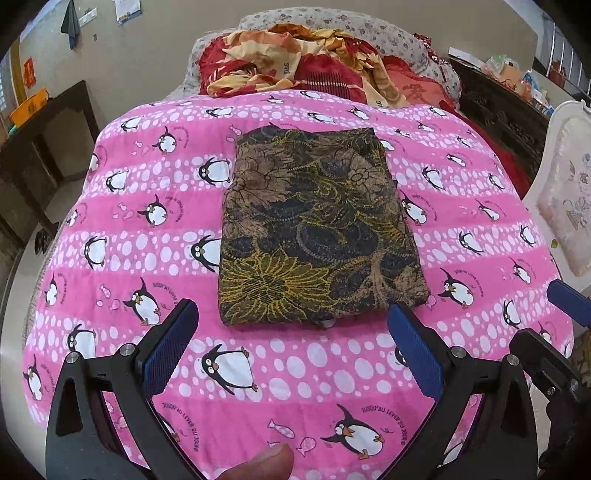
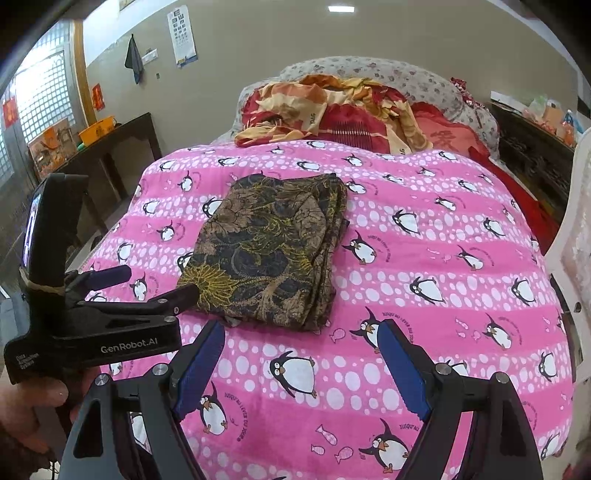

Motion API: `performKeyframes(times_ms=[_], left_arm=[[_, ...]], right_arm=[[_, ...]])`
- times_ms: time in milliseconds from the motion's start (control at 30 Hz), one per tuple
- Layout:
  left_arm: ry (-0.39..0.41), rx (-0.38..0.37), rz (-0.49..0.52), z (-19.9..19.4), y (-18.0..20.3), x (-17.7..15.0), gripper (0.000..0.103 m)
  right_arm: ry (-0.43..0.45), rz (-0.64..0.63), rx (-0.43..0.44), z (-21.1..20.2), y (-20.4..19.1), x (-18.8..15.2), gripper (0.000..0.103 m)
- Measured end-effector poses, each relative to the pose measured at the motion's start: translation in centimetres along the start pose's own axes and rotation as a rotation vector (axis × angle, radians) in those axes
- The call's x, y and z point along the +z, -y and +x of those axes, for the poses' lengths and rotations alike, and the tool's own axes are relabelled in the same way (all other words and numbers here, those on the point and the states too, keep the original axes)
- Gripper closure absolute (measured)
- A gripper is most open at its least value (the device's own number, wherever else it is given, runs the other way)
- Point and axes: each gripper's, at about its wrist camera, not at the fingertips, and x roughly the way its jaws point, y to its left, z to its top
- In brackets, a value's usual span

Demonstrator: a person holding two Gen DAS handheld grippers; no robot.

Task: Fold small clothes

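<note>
You get bright, even light in both views, with a ceiling lamp [image 2: 341, 9] glowing overhead and daylight through the latticed window [image 2: 40, 92] at the left. Shadows on the pink quilt [image 2: 424, 295] stay faint, and its print reads sharp. Fisheye distortion bows the quilt's edges, and the corners go black.

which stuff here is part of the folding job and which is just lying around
Part of the job:
- folded floral garment
- left gripper, open
- right gripper, open

Lying about:
- crumpled red and orange bedding
- penguin quilt
- white chair
</note>
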Motion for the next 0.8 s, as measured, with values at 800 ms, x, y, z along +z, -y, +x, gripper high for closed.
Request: performKeyframes(times_ms=[800], left_arm=[[-0.010,-0.017,-0.003,1.8,-0.3,-0.2,0.000]], right_arm=[[-0.044,0.018,-0.001,2.2,0.1,-0.3,0.020]])
